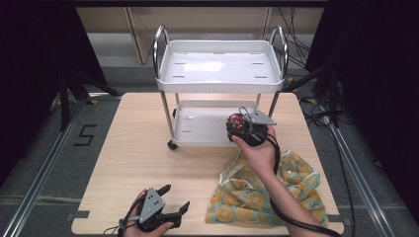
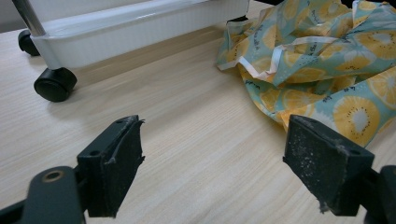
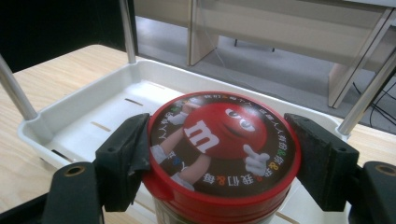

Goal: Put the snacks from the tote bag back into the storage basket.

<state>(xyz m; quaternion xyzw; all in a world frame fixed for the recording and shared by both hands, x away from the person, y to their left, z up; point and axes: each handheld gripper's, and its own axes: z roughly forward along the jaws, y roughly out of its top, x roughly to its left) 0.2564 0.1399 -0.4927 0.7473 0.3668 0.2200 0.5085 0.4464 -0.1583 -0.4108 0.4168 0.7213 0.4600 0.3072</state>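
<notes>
Carrying everything else, the pale wooden table (image 1: pixel 148 158) runs from the near edge by the person to the grey floor beyond. Standing on its far half is a white two-tier cart (image 1: pixel 220 66) with chrome posts and black castors; both trays are bare, and the lower tray (image 3: pixel 93 116) has narrow slots in its floor. One castor (image 2: pixel 55 84) sits on the wood at the cart's near left corner.

Next in size is a crumpled cloth (image 1: pixel 269 190) in teal with yellow citrus slices, heaped at the table's near right corner, in front of the cart; the person's right forearm passes above it. In the left gripper view the cloth (image 2: pixel 327 60) lies ahead and to the right, near the right jaw.

The right hand-held gripper (image 1: pixel 243 129) is held by the near right edge of the lower tray. Its jaws press on opposite sides of a round container with a red lid (image 3: pixel 223 142) printed with a red cartoon candy figure and a white "m"; the container stands upright just over the tray's rim.

The left hand-held gripper (image 1: pixel 175 197) is low at the table's near edge, left of the cloth, jaws spread wide with bare wood between them.
</notes>
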